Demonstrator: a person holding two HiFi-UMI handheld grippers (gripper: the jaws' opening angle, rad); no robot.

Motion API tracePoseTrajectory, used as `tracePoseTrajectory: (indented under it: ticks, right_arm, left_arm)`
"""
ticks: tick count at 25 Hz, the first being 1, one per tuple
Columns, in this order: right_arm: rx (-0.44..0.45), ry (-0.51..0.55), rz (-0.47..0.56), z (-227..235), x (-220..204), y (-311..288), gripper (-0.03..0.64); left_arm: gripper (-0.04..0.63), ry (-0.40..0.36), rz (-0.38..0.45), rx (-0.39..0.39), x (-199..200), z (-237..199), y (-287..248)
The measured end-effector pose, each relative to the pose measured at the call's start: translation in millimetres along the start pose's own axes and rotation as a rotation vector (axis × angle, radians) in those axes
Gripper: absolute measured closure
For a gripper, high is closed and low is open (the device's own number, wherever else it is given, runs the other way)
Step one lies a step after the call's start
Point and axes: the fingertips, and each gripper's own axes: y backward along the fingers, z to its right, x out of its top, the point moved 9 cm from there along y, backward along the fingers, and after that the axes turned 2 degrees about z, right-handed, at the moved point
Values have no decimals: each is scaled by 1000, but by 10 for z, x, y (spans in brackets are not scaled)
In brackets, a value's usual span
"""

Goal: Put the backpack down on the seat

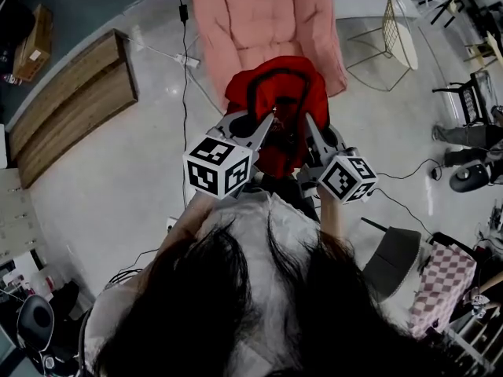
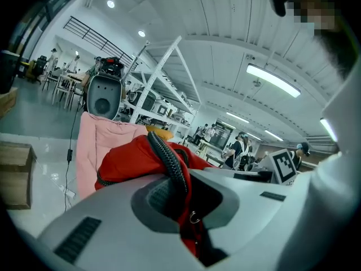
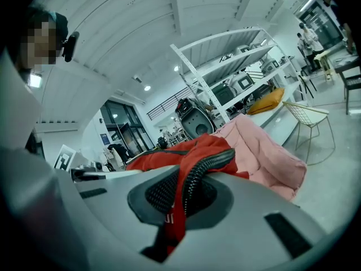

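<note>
A red backpack point(image 1: 277, 100) with black zips hangs in front of the person, just short of the pink cushioned seat point(image 1: 263, 18). My left gripper point(image 1: 269, 121) is shut on its left side, red fabric and a black zipper edge point(image 2: 169, 162) pinched between the jaws. My right gripper point(image 1: 309, 124) is shut on the right side, a black zipper strip point(image 3: 197, 176) and red fabric clamped in it. In both gripper views the backpack point(image 2: 135, 157) point(image 3: 169, 160) bulges above the jaws with the pink seat point(image 2: 96, 145) point(image 3: 265, 151) behind it.
A wooden bench point(image 1: 67, 104) stands at the left. A white wire chair point(image 1: 393, 38) is right of the seat. Cables point(image 1: 182, 45) run over the floor near the seat's left edge. A grey chair point(image 1: 393, 261) and checked cloth point(image 1: 444, 285) are at lower right. People stand far off point(image 2: 242, 151).
</note>
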Motion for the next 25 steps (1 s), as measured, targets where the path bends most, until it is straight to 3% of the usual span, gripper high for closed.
tracePoseTrajectory:
  ticks: [11, 20, 25]
  right_arm:
    - [18, -11, -23, 396, 200, -369, 581]
    - [95, -7, -109, 975, 504, -1074, 581]
    - [148, -24, -171, 1377, 677, -1620, 581]
  left_arm:
    - [552, 20, -1, 23, 137, -206, -457]
    - [552, 77, -5, 120, 344, -573, -1084]
    - [552, 114, -31, 214, 503, -871, -1524]
